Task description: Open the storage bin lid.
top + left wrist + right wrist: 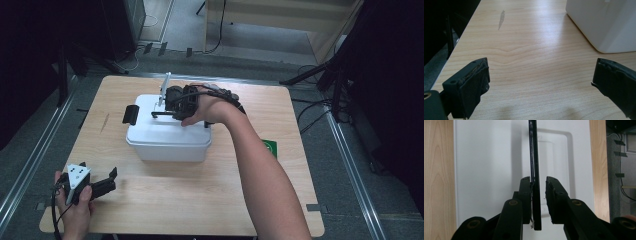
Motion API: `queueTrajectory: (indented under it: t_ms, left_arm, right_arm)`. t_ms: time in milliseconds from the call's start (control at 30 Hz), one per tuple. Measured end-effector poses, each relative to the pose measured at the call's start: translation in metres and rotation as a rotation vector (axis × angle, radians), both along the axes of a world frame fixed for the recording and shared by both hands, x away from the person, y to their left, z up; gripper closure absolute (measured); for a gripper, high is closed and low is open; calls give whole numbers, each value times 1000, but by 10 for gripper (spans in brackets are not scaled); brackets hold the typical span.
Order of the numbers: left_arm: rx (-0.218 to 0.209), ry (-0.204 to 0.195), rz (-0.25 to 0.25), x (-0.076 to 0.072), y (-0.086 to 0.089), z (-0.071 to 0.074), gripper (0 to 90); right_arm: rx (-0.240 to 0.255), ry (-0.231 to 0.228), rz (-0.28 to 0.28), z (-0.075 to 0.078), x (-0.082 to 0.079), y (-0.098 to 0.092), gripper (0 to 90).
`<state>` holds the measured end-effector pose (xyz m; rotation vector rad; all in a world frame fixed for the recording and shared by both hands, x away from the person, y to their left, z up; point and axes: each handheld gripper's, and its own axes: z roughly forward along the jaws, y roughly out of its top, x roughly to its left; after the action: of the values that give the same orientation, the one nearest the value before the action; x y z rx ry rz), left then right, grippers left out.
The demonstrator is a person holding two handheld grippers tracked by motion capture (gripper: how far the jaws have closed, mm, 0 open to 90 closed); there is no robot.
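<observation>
Pale wood-grain tabletop (200,200) fills the scene, ringed by dark floor, loose cables and metal rails. Near its centre sits a white rectangular plastic storage box (167,135) with a snap-on lid and a black side latch (130,114) at its nine o'clock end.

Over the lid, the right gripper (539,195) points straight down at a thin black hinged carry handle (534,165), which stands raised on edge along the middle of the lid. Its jaws are narrowed around that bar: the jaw at nine o'clock in the right gripper view touches it, while a sliver of white lid shows between the bar and the other jaw, so the pinch is not yet complete. In the high view the same gripper (167,107) sits at the box's twelve o'clock side, the person's forearm reaching in from five o'clock.

The left gripper (102,182) rests at the table's seven o'clock corner, jaws spread wide and holding nothing, with the box wall (604,25) at two o'clock in its own view.

The handle looks stiff, smooth and narrow, likely to slip or pivot if caught off-centre; a square grip at its mid-length seems safest. The box looks light if empty, its contents hidden, and the lid may lift alone if the latches are undone.
</observation>
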<state>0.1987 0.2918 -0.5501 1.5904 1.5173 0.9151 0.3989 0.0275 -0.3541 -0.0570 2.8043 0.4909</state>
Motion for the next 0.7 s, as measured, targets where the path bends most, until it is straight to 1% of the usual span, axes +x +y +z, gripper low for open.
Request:
queueTrajectory:
  t_ms: [33, 67, 100, 167, 200, 300, 333, 367, 500, 567, 600, 633, 667, 700]
  left_arm:
    - [0, 0, 0, 0, 0, 0, 16]
    - [-1, 1, 0, 0, 0, 0, 16]
    - [-2, 1, 0, 0, 0, 0, 16]
    - [-2, 1, -1, 0, 0, 0, 16]
    - [-3, 1, -1, 0, 0, 0, 16]
    - [-2, 2, 0, 0, 0, 0, 16]
    - [-3, 3, -1, 0, 0, 0, 16]
    - [-3, 4, -1, 0, 0, 0, 16]
    - [-3, 5, -1, 0, 0, 0, 16]
    - [-3, 5, -1, 0, 0, 0, 16]
    - [-3, 5, -1, 0, 0, 0, 16]
    - [-3, 5, -1, 0, 0, 0, 16]
    - [-3, 5, -1, 0, 0, 0, 16]
    - [-3, 5, -1, 0, 0, 0, 16]
  right_arm:
    - [0, 0, 0, 0, 0, 0, 764]
    - [-5, -7, 25, -1, 2, 2, 776]
    - [-4, -4, 28, -2, 2, 3, 784]
    - [-6, -1, 19, -2, 2, 4, 794]
    - [-5, -2, 29, -1, 2, 5, 802]
    - [-11, -7, 16, -1, 1, 6, 818]
    - [-6, -18, 29, 0, 2, 7, 836]
    - [-3, -18, 26, 0, 2, 7, 840]
    - [-17, -27, 40, 1, 1, 9, 851]
    - [-19, -30, 41, 1, 0, 9, 852]
    - [-27, -29, 32, 1, -1, 9, 853]
    - [-19, -35, 59, 2, 0, 9, 854]
    - [-18, -39, 59, 3, 0, 9, 855]
    - [-22, -32, 48, 4, -2, 9, 855]
